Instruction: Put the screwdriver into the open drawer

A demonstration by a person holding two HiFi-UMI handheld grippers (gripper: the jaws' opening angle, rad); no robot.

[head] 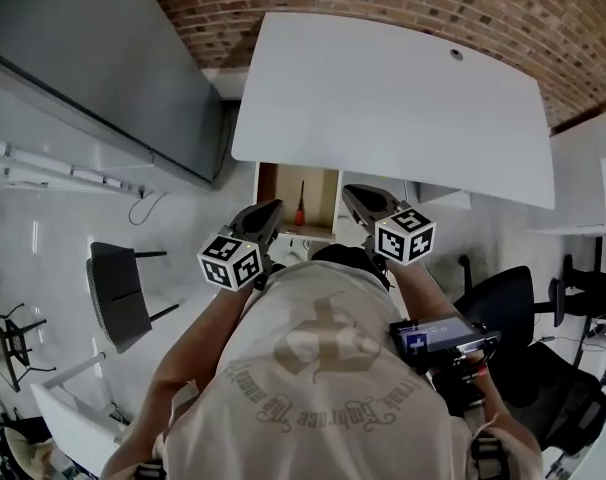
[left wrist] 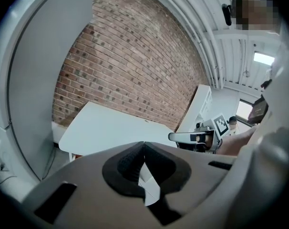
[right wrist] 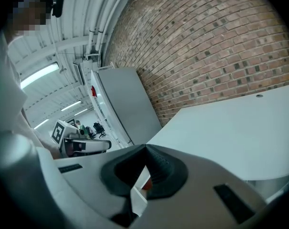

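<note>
Under desk [head: 393, 98] front, left to right: left gripper [head: 268, 214], jaws pressed together, empty; screwdriver [head: 300, 206] lying inside open drawer [head: 320, 200], clear of the 2 grippers; right gripper [head: 357, 200], jaws likewise closed on nothing. Placement judged done; 0 steps left beyond withdrawing.

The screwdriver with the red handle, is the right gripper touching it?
Apart. The head view shows the screwdriver lying inside the open drawer, with bare drawer floor plainly showing between it and the shut right gripper.
</note>
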